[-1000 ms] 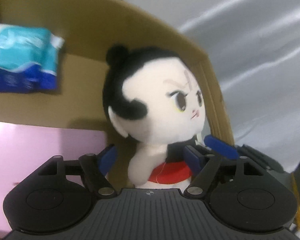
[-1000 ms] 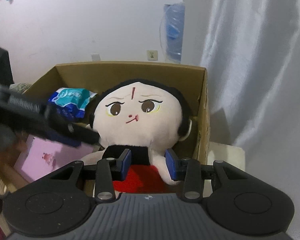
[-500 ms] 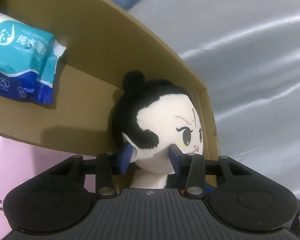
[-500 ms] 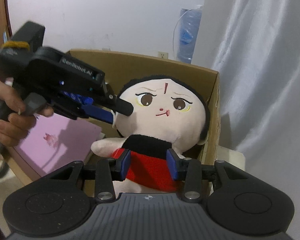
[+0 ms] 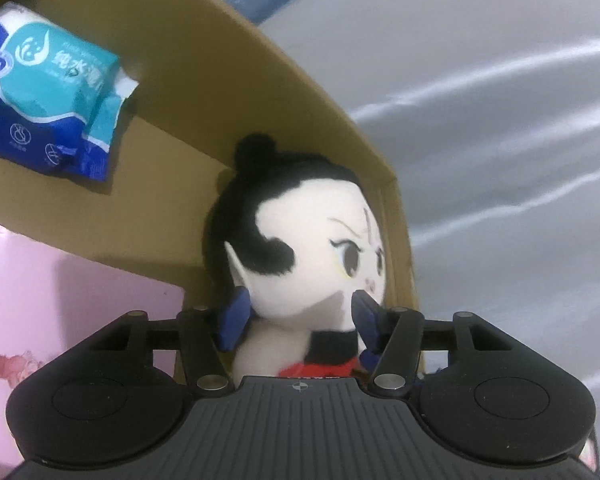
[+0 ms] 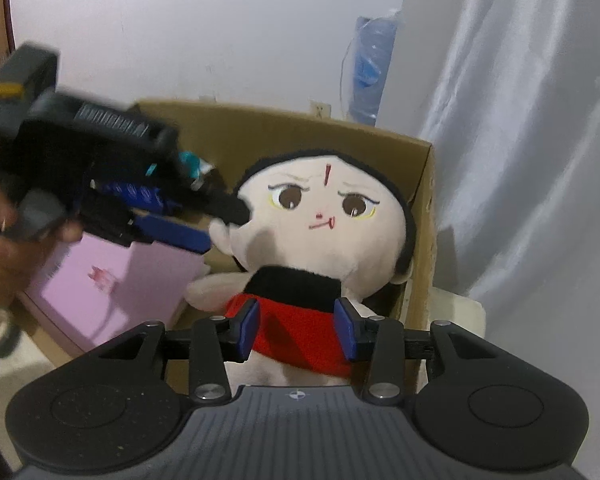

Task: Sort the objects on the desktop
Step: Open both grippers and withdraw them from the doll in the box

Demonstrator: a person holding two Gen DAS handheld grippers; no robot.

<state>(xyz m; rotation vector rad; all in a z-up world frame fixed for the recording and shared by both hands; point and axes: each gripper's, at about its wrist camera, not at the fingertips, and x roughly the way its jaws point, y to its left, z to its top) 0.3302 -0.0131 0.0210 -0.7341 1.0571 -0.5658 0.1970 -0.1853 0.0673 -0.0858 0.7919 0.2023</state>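
Observation:
A plush doll [image 6: 320, 232] with black hair, a cream face and a red top sits in the right end of a cardboard box [image 6: 300, 128]. My right gripper [image 6: 298, 330] is shut on the doll's red body. My left gripper [image 5: 298, 316] stands open around the doll's head [image 5: 300, 252] at chin height, its blue pads apart from the plush. In the right wrist view the left gripper [image 6: 216, 224] reaches in from the left, its fingers beside the doll's ear.
A blue and teal wet-wipe pack [image 5: 48, 104] lies in the box [image 5: 260, 80] at the far left. A pink flat box [image 6: 112, 280] leans at the box's left side. A white curtain [image 6: 540, 160] hangs to the right.
My left gripper has opened wider around the doll's head and drawn back a little. My right gripper still holds the doll, which tilted slightly.

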